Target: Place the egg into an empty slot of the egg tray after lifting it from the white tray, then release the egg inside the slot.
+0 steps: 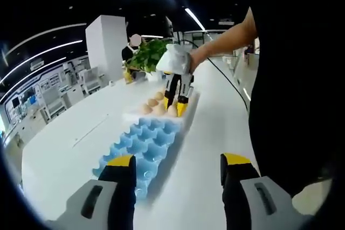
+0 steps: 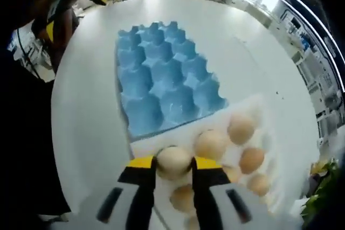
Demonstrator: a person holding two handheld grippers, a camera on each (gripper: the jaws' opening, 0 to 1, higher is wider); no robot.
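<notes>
Right hand-held gripper [image 2: 174, 165]: jaws clamped on an egg [image 2: 173, 161] sitting in the white tray [image 2: 259, 106] among other eggs.
Left hand-held gripper [image 1: 177, 169]: jaws apart, empty, above the bench [image 1: 70, 133].
Egg tray [image 2: 161, 79]: blue, slots empty, touching the white tray's edge.
Plant [image 1: 148, 55]: at the bench's far end.

My left gripper view: low over table [image 1: 70, 149], looking along blue egg tray [image 1: 145, 149] toward far white tray [image 1: 186, 112]. My right gripper view: close above white tray [image 2: 259, 133], facing back. Both share blue egg tray [image 2: 161, 79].
</notes>
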